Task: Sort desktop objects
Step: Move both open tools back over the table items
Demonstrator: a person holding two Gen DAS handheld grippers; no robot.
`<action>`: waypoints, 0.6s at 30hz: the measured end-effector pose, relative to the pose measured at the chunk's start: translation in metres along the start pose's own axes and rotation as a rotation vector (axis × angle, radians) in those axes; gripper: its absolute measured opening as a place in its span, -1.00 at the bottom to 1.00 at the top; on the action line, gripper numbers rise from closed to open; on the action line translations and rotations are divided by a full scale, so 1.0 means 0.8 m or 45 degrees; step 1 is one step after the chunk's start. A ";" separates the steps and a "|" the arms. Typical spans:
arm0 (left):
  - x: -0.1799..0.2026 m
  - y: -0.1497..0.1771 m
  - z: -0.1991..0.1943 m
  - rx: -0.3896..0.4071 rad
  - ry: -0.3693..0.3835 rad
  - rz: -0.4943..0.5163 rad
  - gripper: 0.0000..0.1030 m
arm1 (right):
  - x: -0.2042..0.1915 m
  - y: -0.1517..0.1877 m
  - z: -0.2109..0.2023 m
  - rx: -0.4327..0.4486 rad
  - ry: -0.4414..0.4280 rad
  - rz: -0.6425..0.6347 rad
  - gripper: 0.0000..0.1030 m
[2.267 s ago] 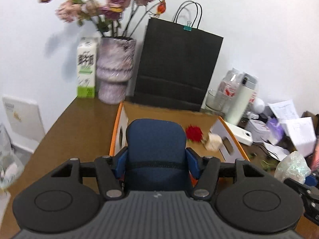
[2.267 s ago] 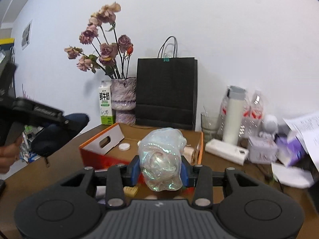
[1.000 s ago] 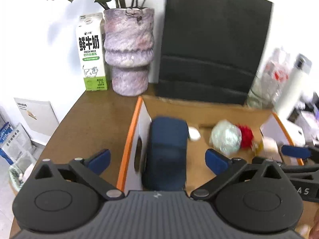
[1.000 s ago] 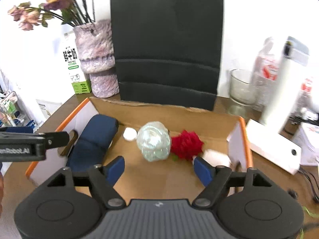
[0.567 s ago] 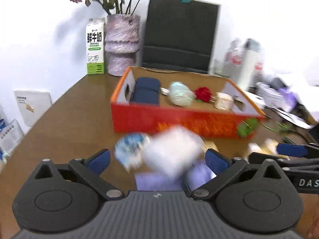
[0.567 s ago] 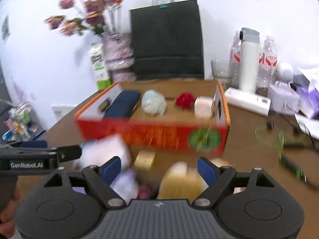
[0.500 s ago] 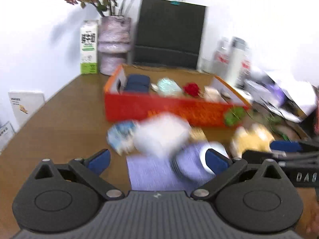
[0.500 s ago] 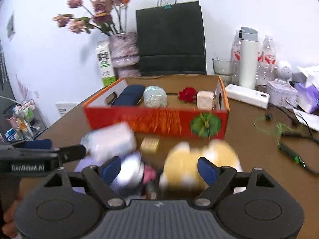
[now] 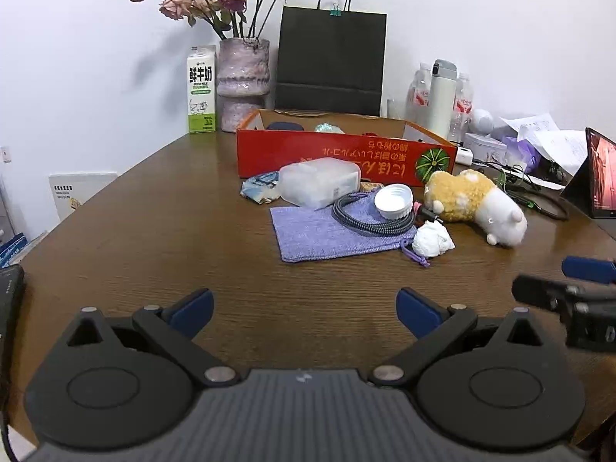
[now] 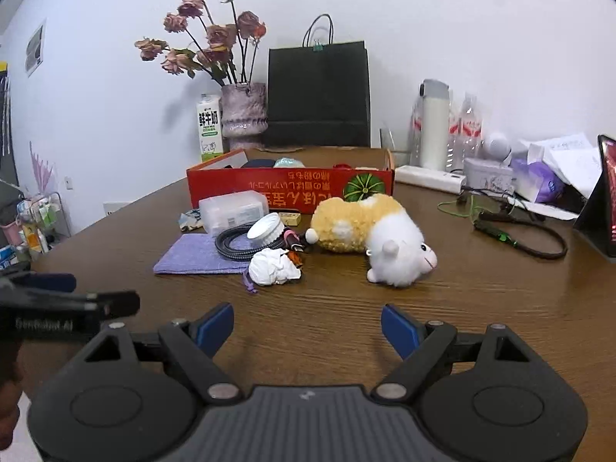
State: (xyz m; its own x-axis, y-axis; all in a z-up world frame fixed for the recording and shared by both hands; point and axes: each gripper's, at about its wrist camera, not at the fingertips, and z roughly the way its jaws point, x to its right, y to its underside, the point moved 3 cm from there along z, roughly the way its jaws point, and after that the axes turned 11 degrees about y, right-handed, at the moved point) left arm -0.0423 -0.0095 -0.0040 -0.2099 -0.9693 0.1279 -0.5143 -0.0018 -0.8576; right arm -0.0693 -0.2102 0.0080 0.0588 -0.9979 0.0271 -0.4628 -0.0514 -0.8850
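A red cardboard box [image 9: 338,156] [image 10: 288,184] stands mid-table with a blue case [image 9: 284,126] and a shiny ball [image 9: 326,128] inside. In front of it lie a clear plastic case [image 9: 319,181], a purple cloth pouch [image 9: 319,233], a coiled cable [image 9: 365,219], a white lid [image 9: 393,201], a crumpled tissue [image 10: 273,267] and a yellow-white plush toy [image 10: 369,235]. My left gripper [image 9: 304,310] hangs open over bare wood, short of the pouch. My right gripper [image 10: 308,325] is open too, nothing between its fingers, short of the tissue and plush.
A milk carton [image 9: 201,88], a flower vase [image 9: 242,81] and a black paper bag [image 9: 331,59] stand by the wall. At the right are bottles, a white flask [image 10: 435,123], papers, cables [image 10: 516,231] and a tablet [image 10: 600,208]. Bare wood lies under both grippers.
Both grippers let go of the blue case and shiny ball in the box, then pulled back and down toward the table's near side. The scattered objects now lie ahead of them.
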 end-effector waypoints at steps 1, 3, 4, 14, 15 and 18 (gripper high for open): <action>0.002 0.000 -0.001 -0.002 -0.003 0.007 1.00 | -0.001 0.002 -0.003 -0.004 -0.013 0.008 0.62; 0.005 0.001 -0.004 -0.001 -0.013 0.009 1.00 | -0.002 0.004 -0.008 -0.005 -0.011 0.017 0.62; 0.006 0.002 -0.004 -0.004 -0.005 0.011 1.00 | -0.004 0.006 -0.010 -0.007 -0.015 0.015 0.62; 0.003 0.008 -0.001 -0.043 -0.008 -0.016 1.00 | -0.011 0.008 -0.010 -0.009 -0.013 -0.016 0.60; 0.002 0.008 0.001 -0.051 -0.008 -0.024 1.00 | -0.012 0.007 -0.010 -0.008 -0.012 -0.024 0.59; -0.002 0.004 0.005 -0.059 -0.001 -0.034 1.00 | -0.017 0.002 -0.003 -0.014 -0.021 -0.059 0.57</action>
State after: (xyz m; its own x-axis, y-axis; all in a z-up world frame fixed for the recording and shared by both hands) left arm -0.0404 -0.0091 -0.0090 -0.1952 -0.9692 0.1504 -0.5574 -0.0165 -0.8301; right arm -0.0726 -0.1965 0.0075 0.0951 -0.9936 0.0604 -0.4688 -0.0982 -0.8778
